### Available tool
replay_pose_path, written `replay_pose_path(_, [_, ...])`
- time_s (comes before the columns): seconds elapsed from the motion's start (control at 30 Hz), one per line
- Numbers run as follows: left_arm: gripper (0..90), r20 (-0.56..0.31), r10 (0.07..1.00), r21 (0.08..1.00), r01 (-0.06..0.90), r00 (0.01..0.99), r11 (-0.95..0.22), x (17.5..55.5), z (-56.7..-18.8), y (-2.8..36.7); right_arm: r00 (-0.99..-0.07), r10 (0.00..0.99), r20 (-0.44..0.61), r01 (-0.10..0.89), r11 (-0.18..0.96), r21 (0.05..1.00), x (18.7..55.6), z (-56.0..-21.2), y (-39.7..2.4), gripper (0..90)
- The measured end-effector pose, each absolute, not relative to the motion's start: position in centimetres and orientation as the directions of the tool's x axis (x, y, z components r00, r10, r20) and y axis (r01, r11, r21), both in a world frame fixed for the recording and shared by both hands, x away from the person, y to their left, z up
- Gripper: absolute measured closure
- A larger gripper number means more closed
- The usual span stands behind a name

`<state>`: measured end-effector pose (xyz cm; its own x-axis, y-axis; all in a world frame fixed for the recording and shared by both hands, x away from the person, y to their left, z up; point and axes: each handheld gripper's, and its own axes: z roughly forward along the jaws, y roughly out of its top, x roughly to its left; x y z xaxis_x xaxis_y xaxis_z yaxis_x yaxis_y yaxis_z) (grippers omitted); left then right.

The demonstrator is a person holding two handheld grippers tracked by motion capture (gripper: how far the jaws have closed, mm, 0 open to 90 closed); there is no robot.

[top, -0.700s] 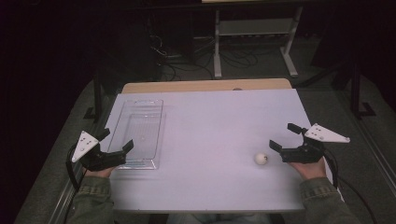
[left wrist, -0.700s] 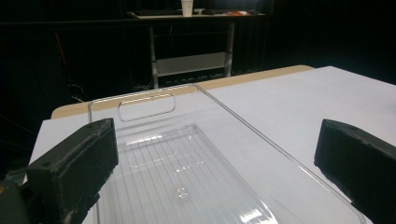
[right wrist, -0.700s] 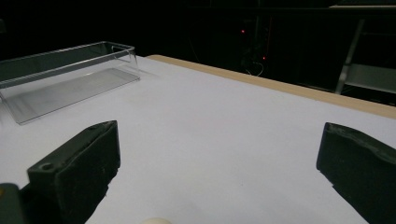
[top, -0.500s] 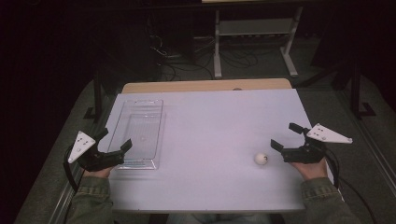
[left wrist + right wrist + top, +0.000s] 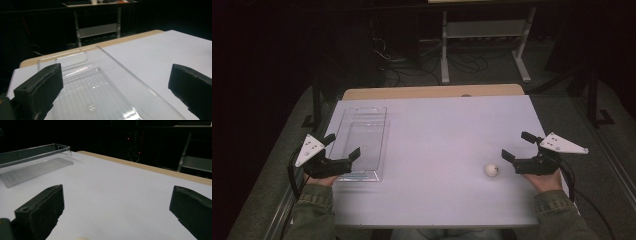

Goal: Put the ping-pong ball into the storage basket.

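Observation:
A clear plastic tray (image 5: 360, 137) lies empty on the left of the white table (image 5: 437, 125). My left gripper (image 5: 344, 144) hovers at the tray's near end, jaws open with nothing between them. In the left gripper view the tray (image 5: 100, 82) stretches away below that gripper (image 5: 115, 85). A small white ball (image 5: 491, 170) rests on the table at the right front. My right gripper (image 5: 514, 144) is just right of the ball, open and apart from it. The right gripper view has the ball (image 5: 81, 238) at the bottom edge, below the wide jaws of that gripper (image 5: 117, 205), and the tray (image 5: 32, 162) far left.
A bare wooden strip (image 5: 432, 92) runs along the table's far edge. Beyond it, on the dark floor, stand a metal shelf frame (image 5: 484, 37) and loose cables (image 5: 397, 60). The table between tray and ball is plain white surface.

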<state>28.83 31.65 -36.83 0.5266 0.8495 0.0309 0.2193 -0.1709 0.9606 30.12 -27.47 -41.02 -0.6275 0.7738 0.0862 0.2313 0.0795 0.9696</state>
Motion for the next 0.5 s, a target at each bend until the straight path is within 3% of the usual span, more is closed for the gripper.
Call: replay_pose_path(0.5, [0.0,0.073,0.783,0.933,0.234,0.618,-0.272,30.3,-34.5,29.4,-0.641,0.762,0.088,0.246,0.095,0.965,30.2,-41.2,-27.1,0.0])
